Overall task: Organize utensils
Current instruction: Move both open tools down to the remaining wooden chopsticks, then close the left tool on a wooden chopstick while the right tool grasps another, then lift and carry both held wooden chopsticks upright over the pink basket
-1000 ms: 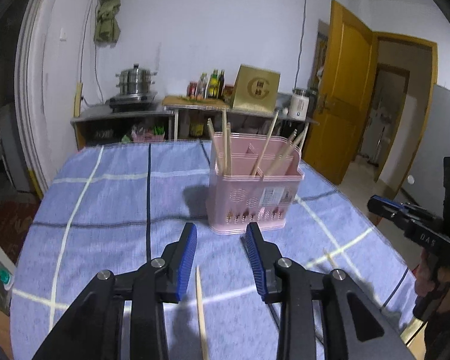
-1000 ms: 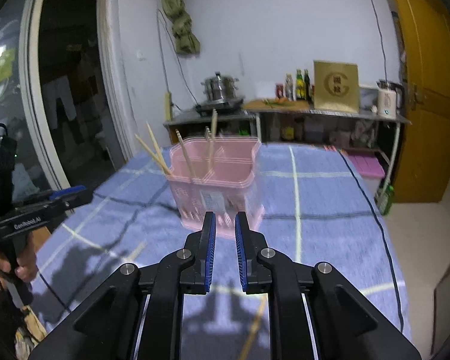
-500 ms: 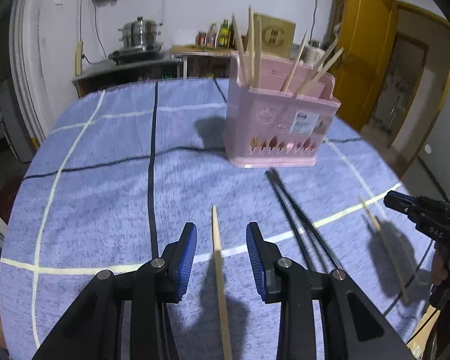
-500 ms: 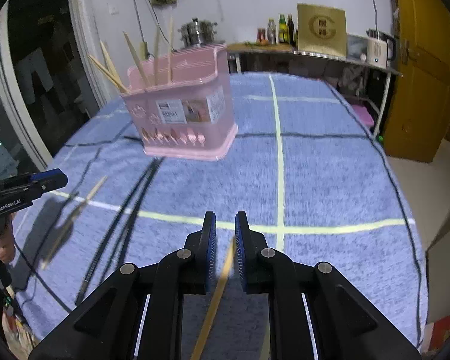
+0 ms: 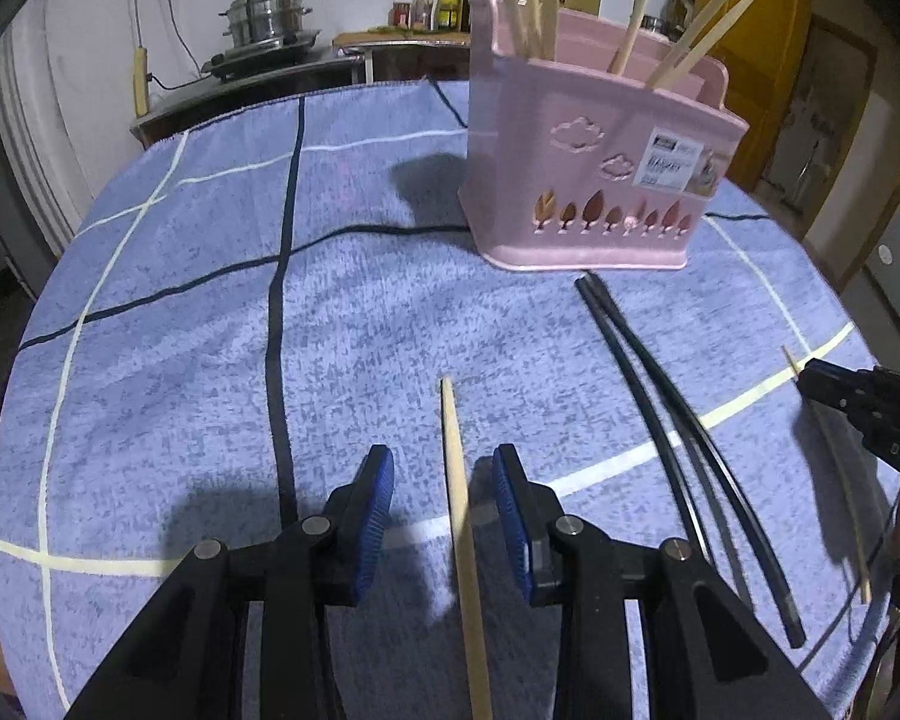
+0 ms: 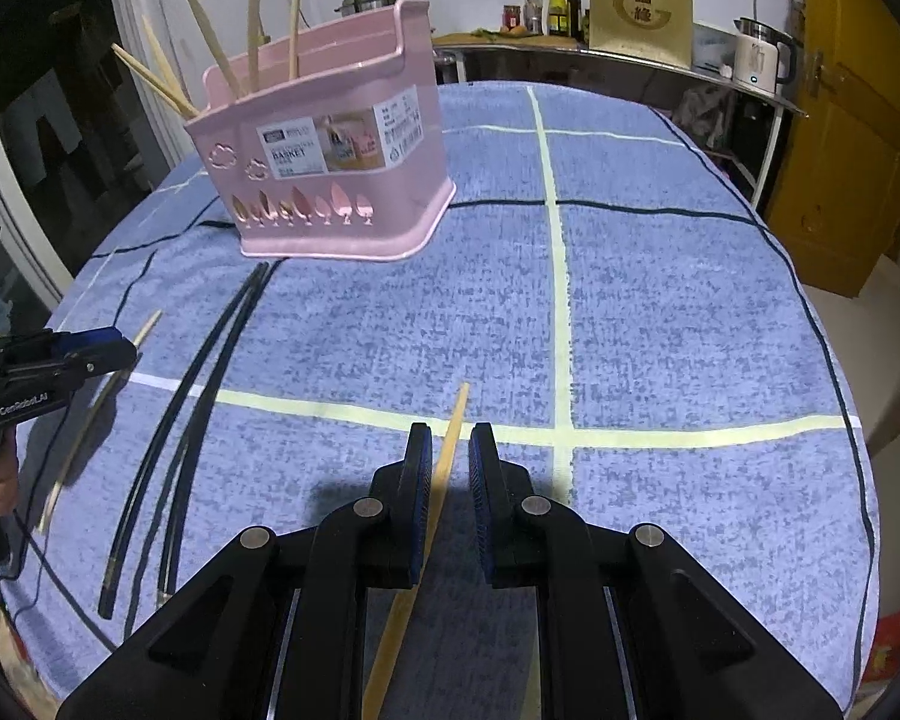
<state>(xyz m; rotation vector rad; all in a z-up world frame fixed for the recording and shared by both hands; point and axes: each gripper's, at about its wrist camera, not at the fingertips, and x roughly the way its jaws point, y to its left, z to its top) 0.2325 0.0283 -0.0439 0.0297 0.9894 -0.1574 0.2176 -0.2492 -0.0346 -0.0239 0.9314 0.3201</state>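
Observation:
A pink utensil basket [image 5: 600,174] stands on the blue checked tablecloth [image 5: 210,312] and holds several wooden chopsticks; it also shows in the right wrist view [image 6: 330,168]. My left gripper [image 5: 444,468] is open low over the cloth, with a wooden chopstick [image 5: 459,510] lying between its jaws. My right gripper [image 6: 450,450] is narrowly open around another wooden chopstick [image 6: 444,468] on the cloth, not clamped. Two black chopsticks [image 5: 660,408] lie in front of the basket, also in the right wrist view [image 6: 198,372]. A further wooden chopstick [image 6: 96,402] lies at the table edge.
The round table's edge curves close on all sides. A counter with a steel pot [image 5: 264,6], bottles [image 6: 561,0] and a kettle [image 6: 762,57] runs along the back wall. A yellow door [image 6: 858,120] stands to the right.
Both grippers have tilted down and dropped toward the cloth. Each now has a wooden chopstick between its jaws. The right jaws have opened a little.

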